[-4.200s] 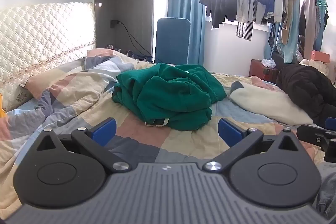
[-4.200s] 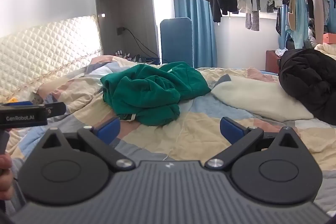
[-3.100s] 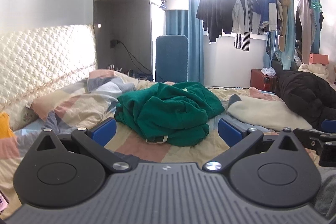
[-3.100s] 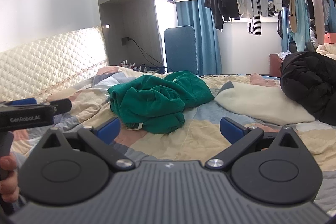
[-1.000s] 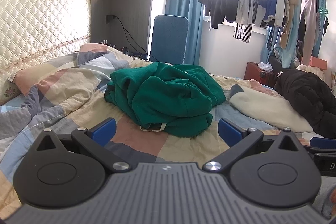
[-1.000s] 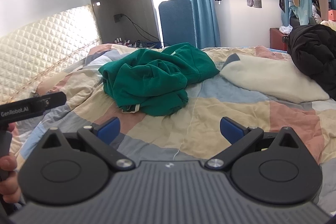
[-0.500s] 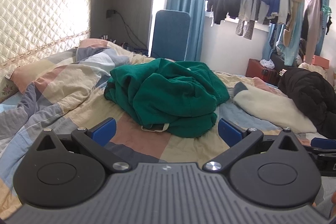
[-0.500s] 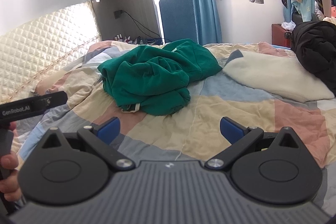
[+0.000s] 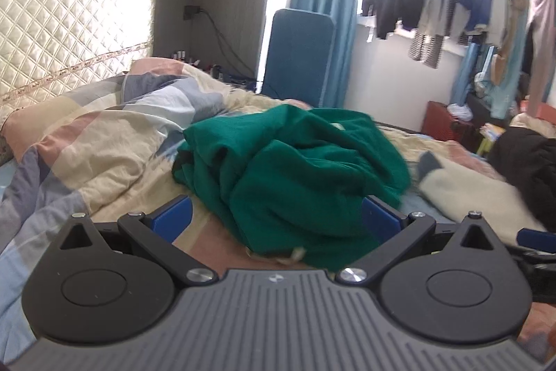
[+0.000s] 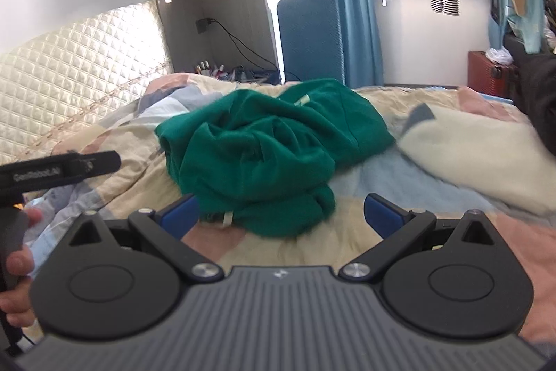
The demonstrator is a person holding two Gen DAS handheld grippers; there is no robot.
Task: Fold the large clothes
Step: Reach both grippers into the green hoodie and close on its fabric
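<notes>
Both tools, left tool [image 9: 274, 219] and right tool [image 10: 280, 212], have closed in on the crumpled green garment [image 9: 295, 176] on the bed [image 9: 104, 162], fingers spread apart, nothing gripped; folding not begun.

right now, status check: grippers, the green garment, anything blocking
Left gripper open, empty. Right gripper open, empty. Green garment crumpled in a heap on the quilt, ungrasped. Nothing between grippers and garment.

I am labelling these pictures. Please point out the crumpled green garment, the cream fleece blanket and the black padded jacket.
crumpled green garment [image 10: 264, 159]: right wrist view, middle of the heap.
cream fleece blanket [image 10: 476, 148]: right wrist view, upper surface.
black padded jacket [image 9: 524, 162]: left wrist view, its visible front.
</notes>
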